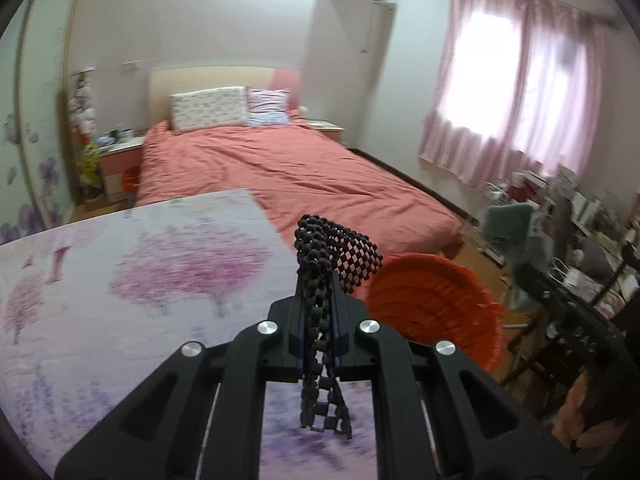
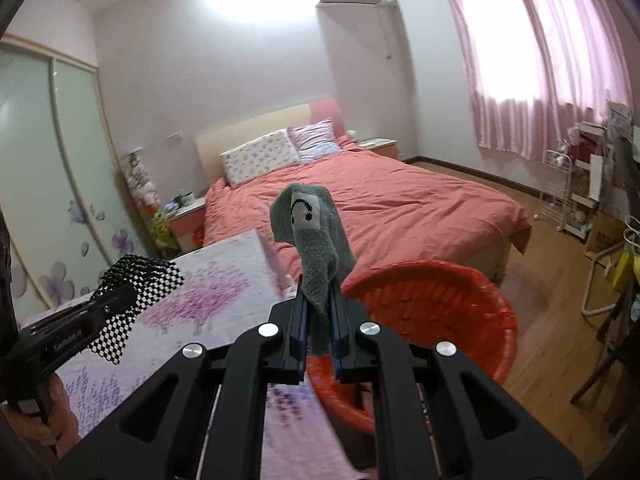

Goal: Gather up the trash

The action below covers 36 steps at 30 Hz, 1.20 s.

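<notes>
White lettering runs along the side of the left gripper (image 2: 120, 300) in the right wrist view, too blurred to read. A smiley face sign sits on the grey sock (image 2: 316, 240).

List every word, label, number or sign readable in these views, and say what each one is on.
Pale lettering on the side of the left gripper: too blurred to read for certain.
Black smiley face, a sign rather than words, on a white patch of the grey sock clamped in the right gripper.
Papers and boxes on the cluttered shelves: too small and blurred to read.
</notes>
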### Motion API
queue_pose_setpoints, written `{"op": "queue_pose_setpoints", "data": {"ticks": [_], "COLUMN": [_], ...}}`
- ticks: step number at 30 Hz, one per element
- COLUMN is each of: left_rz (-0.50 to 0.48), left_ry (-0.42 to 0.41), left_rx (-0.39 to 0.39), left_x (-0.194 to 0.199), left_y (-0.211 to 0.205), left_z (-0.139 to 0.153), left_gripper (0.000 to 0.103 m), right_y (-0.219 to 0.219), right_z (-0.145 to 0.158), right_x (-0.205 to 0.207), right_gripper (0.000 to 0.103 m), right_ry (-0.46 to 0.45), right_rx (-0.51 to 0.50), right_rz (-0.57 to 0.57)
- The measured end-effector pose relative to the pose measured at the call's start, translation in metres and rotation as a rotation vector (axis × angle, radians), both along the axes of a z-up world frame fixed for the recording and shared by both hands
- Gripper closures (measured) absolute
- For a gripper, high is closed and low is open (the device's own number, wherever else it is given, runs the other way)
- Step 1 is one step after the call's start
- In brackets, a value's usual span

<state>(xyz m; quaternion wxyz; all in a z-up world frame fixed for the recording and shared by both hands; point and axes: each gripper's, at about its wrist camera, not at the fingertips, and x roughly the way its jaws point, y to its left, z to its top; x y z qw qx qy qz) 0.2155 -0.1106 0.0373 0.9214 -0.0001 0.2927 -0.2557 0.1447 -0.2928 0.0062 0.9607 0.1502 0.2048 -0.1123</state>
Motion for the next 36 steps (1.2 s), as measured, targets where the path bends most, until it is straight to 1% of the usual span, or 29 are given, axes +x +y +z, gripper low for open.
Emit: {"op": "queue_pose_setpoints", "data": {"ticks": [4, 7, 9, 12, 13, 14, 15, 16, 17, 18, 19, 20, 22, 24, 25, 26, 28, 30, 31, 32, 33, 34, 35, 36], "left_rz": [-0.081, -0.123, -0.143, -0.171, -0.168, -0.172, -0.172, -0.168, -0.166, -0.165, -0.162, -0.158, -0.138, -0.121, -0.110, -0.098, -0.063, -0.031, -0.018, -0.007, 0.006, 0.029, 0.043, 0.069], "left_ry": [0.023, 0.050, 0.068, 0.099, 0.104, 0.113, 0.125, 0.133, 0.139, 0.149, 0.157, 0.161, 0.160, 0.153, 0.144, 0.132, 0.099, 0.075, 0.067, 0.058, 0.048, 0.028, 0.014, -0.005], "left_rx": [-0.004, 0.002, 0.004, 0.027, 0.038, 0.045, 0.056, 0.068, 0.076, 0.084, 0.089, 0.094, 0.112, 0.120, 0.120, 0.122, 0.122, 0.117, 0.114, 0.111, 0.109, 0.107, 0.105, 0.105], "left_x": [0.001, 0.006, 0.011, 0.019, 0.022, 0.024, 0.028, 0.031, 0.034, 0.037, 0.039, 0.041, 0.042, 0.042, 0.040, 0.037, 0.028, 0.015, 0.009, 0.003, -0.003, -0.013, -0.021, -0.031], "left_y": [-0.048, -0.079, -0.093, -0.119, -0.126, -0.131, -0.136, -0.139, -0.142, -0.143, -0.144, -0.143, -0.138, -0.128, -0.121, -0.114, -0.097, -0.077, -0.068, -0.060, -0.053, -0.039, -0.034, -0.022], "left_z": [-0.011, -0.022, -0.029, -0.045, -0.051, -0.056, -0.062, -0.067, -0.070, -0.075, -0.079, -0.081, -0.086, -0.086, -0.084, -0.082, -0.075, -0.069, -0.065, -0.061, -0.057, -0.053, -0.050, -0.046], "left_gripper": [0.093, 0.093, 0.092, 0.091, 0.086, 0.083, 0.077, 0.072, 0.070, 0.066, 0.065, 0.064, 0.063, 0.061, 0.057, 0.055, 0.046, 0.042, 0.040, 0.039, 0.035, 0.030, 0.027, 0.022], "right_y": [-0.023, -0.048, -0.056, -0.073, -0.077, -0.082, -0.085, -0.088, -0.090, -0.087, -0.087, -0.086, -0.084, -0.082, -0.079, -0.075, -0.070, -0.065, -0.063, -0.059, -0.054, -0.052, -0.044, -0.039], "right_z": [-0.010, -0.020, -0.025, -0.037, -0.042, -0.047, -0.051, -0.054, -0.059, -0.059, -0.062, -0.062, -0.063, -0.061, -0.058, -0.055, -0.047, -0.040, -0.037, -0.033, -0.028, -0.026, -0.021, -0.019], "right_x": [0.001, 0.004, 0.007, 0.017, 0.021, 0.023, 0.026, 0.025, 0.027, 0.026, 0.024, 0.022, 0.015, 0.010, 0.003, -0.003, -0.011, -0.019, -0.023, -0.030, -0.037, -0.039, -0.050, -0.054], "right_gripper": [0.094, 0.094, 0.094, 0.092, 0.092, 0.087, 0.083, 0.076, 0.071, 0.067, 0.061, 0.056, 0.055, 0.049, 0.039, 0.033, 0.029, 0.022, 0.017, 0.015, 0.015, 0.010, 0.005, 0.004], "right_ry": [0.006, 0.013, 0.019, 0.039, 0.048, 0.057, 0.067, 0.073, 0.084, 0.087, 0.090, 0.090, 0.096, 0.099, 0.091, 0.080, 0.063, 0.046, 0.036, 0.026, 0.018, 0.014, 0.006, 0.000], "right_rx": [0.035, 0.072, 0.091, 0.136, 0.154, 0.168, 0.177, 0.182, 0.186, 0.186, 0.183, 0.181, 0.166, 0.151, 0.136, 0.121, 0.088, 0.069, 0.064, 0.059, 0.054, 0.048, 0.027, 0.012], "right_rz": [-0.033, -0.064, -0.076, -0.068, -0.066, -0.066, -0.063, -0.060, -0.061, -0.060, -0.062, -0.064, -0.072, -0.080, -0.090, -0.097, -0.108, -0.118, -0.122, -0.129, -0.137, -0.142, -0.161, -0.179]}}
